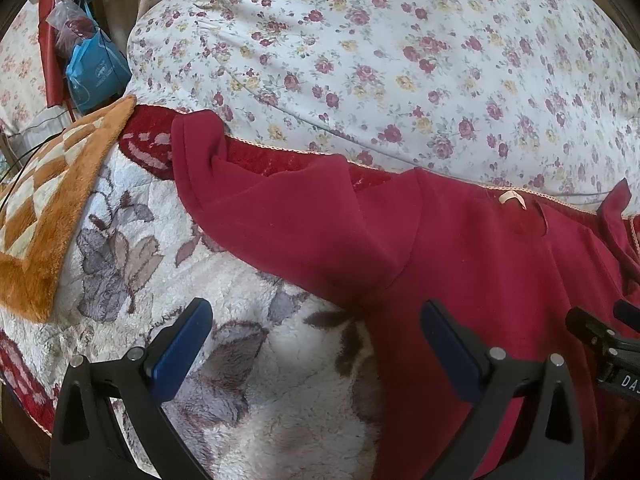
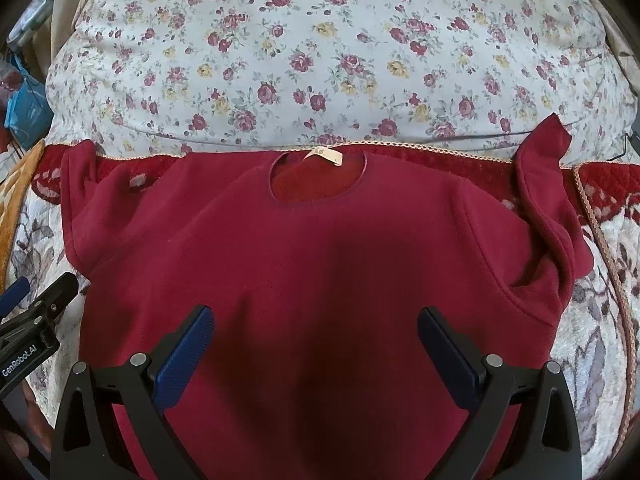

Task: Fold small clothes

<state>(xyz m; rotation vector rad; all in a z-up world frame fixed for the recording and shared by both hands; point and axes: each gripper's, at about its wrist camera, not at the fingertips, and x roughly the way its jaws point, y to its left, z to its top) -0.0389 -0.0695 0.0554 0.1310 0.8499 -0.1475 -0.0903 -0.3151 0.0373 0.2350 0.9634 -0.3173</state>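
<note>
Both grippers, left (image 1: pixel 316 328) and right (image 2: pixel 316 334), hang with jaws wide apart, holding nothing. One red sweater (image 2: pixel 304 248) lies flat beneath them on one fleece blanket (image 1: pixel 240 380), its two sleeves spread. One flowered quilt (image 2: pixel 320 52) lies beyond its collar.

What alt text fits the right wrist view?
A dark red top lies spread flat on a patterned blanket, neckline away from the camera, under the open right gripper. A floral duvet lies beyond; the left gripper shows at the left edge.
</note>
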